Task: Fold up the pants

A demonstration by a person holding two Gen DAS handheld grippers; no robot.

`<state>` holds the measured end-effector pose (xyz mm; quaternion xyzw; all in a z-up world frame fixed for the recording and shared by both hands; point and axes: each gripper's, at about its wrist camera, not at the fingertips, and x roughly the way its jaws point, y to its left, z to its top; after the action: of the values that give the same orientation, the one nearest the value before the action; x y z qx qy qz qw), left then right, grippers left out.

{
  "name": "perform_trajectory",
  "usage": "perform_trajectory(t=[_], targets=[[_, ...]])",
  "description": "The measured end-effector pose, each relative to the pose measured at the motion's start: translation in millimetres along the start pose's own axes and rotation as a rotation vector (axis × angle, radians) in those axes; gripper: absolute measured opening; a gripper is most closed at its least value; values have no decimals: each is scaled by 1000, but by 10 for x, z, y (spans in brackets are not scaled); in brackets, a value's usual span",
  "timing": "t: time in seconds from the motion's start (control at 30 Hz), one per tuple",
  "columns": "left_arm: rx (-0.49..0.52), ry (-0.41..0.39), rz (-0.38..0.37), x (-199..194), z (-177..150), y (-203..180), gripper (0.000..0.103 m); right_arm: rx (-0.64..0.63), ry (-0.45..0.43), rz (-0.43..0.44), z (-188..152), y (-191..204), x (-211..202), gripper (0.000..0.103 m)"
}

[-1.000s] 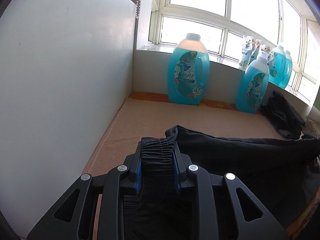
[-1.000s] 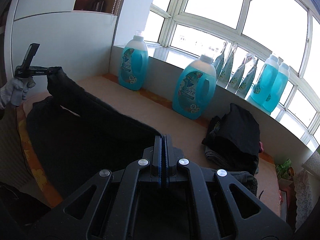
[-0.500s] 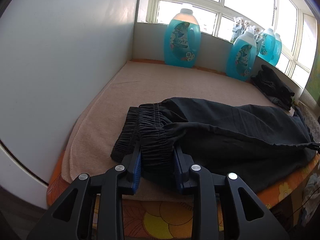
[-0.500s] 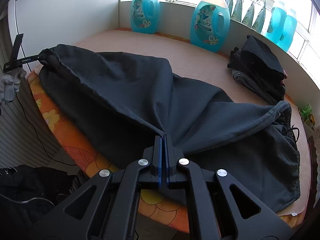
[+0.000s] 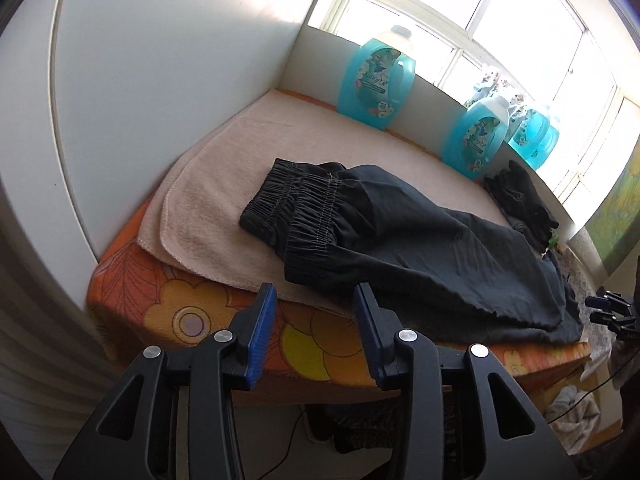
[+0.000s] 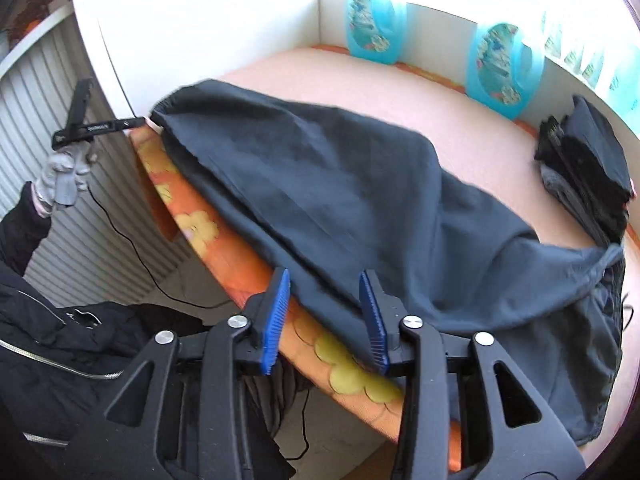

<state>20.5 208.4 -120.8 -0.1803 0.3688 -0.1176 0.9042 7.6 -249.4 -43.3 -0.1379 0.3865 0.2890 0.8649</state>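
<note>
Dark pants point(image 5: 420, 240) lie stretched along the table on a beige towel point(image 5: 208, 216), elastic waistband point(image 5: 296, 208) at the left end. My left gripper point(image 5: 314, 320) is open and empty, just off the front edge below the waistband. In the right wrist view the pants point(image 6: 340, 184) run from the left edge to the right, where the legs hang over. My right gripper point(image 6: 326, 304) is open and empty at the front edge, its pads apart from the cloth. The left gripper point(image 6: 96, 126) shows there at the waistband end.
Blue detergent bottles point(image 5: 374, 76) point(image 5: 476, 138) stand along the back wall under the window. A pile of folded dark clothes point(image 6: 584, 156) sits at the back right. The table cover point(image 5: 192, 320) is orange with flowers. A white wall point(image 5: 140, 80) bounds the left side.
Both grippers have let go of the pants and opened. The pants now lie flat on the table. Both grippers have drawn back off the front edge.
</note>
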Motion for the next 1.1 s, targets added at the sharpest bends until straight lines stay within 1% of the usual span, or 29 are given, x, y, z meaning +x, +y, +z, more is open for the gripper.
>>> perform_trajectory(t=[0.03, 0.13, 0.27, 0.33, 0.4, 0.53, 0.57, 0.77, 0.9, 1.03, 1.07, 1.1], targets=[[-19, -3, -18, -9, 12, -9, 43, -29, -20, 5, 137, 52, -13, 48], [-39, -6, -27, -16, 47, -81, 44, -89, -55, 40, 536, 187, 72, 48], [-95, 1, -38, 42, 68, -128, 48, -181, -83, 68, 1061, 360, 396, 48], [-125, 2, -35, 87, 80, -133, 48, -186, -80, 123, 1319, 398, 613, 48], [-157, -1, -41, 119, 84, -116, 48, -182, -73, 161, 1562, 450, 844, 48], [-195, -27, -12, 95, 96, -112, 48, -167, -42, 260, 1987, 585, 1353, 48], [-209, -31, -10, 87, 98, -102, 48, -174, -36, 270, 2072, 632, 1460, 48], [-292, -33, -16, 137, 84, -18, 48, -204, 9, 351, 2481, 958, 2080, 48], [-331, -27, -21, 226, 58, 33, 48, -193, 79, 438, 2689, 1167, 2541, 48], [-370, -33, -25, 272, 26, 109, 48, -212, 148, 503, 2726, 1427, 2903, 48], [-377, -39, -27, 275, 26, 117, 46, -217, 166, 505, 2716, 1483, 2974, 48], [-376, -40, -28, 278, 26, 123, 46, -221, 186, 506, 2693, 1522, 3033, 48]])
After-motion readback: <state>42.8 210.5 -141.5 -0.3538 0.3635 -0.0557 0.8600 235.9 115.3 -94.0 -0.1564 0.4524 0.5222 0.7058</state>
